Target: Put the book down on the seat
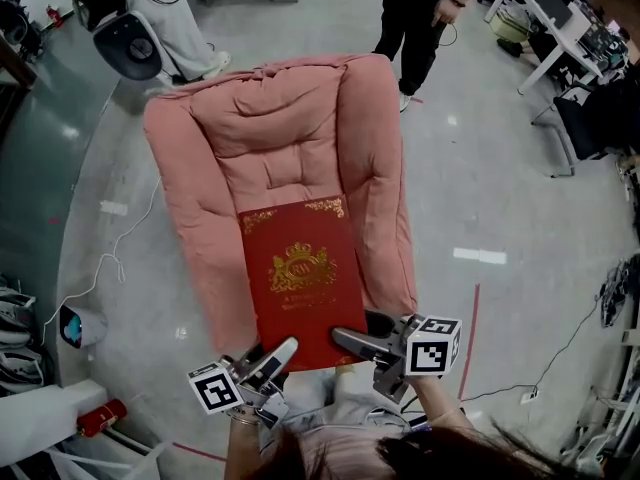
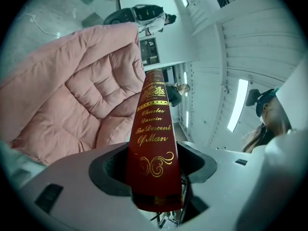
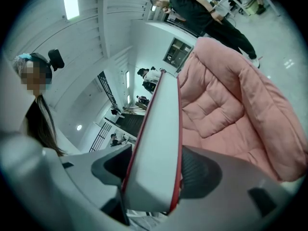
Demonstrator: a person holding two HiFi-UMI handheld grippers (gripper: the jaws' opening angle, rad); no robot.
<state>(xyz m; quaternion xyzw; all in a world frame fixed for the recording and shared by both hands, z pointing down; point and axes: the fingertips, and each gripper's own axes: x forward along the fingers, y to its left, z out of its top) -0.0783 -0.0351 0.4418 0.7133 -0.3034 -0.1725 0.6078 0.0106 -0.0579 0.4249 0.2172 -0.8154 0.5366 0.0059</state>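
Head view first: a red book (image 1: 300, 278) with a gold crest on its cover lies face up over the pink cushioned seat (image 1: 260, 138), and its near edge reaches back past the seat's front to both grippers. The left gripper (image 1: 280, 353) has its jaws clamped on the book's near left corner, and the right gripper (image 1: 345, 336) has its jaws clamped on the near right corner, each with its marker cube just behind the jaws. Whether the book rests on the cushion or hangs just above it cannot be told. Left gripper view shows the left gripper (image 2: 154, 166) gripping the spine side of the book (image 2: 154, 138), whose gold lettering reads "Charles Darwin, The Descent of Man" and runs away from the jaws, with the seat (image 2: 72, 100) off to the left of them. Right gripper view shows the right gripper (image 3: 154, 170) pressed on the cover at either side of the book's (image 3: 161, 138) white page edge, with the seat (image 3: 231, 105) to the right of those jaws. Ahead of both grippers, beyond the seat's back, a person in dark clothes (image 1: 420, 18) stands on the grey floor (image 1: 500, 188).
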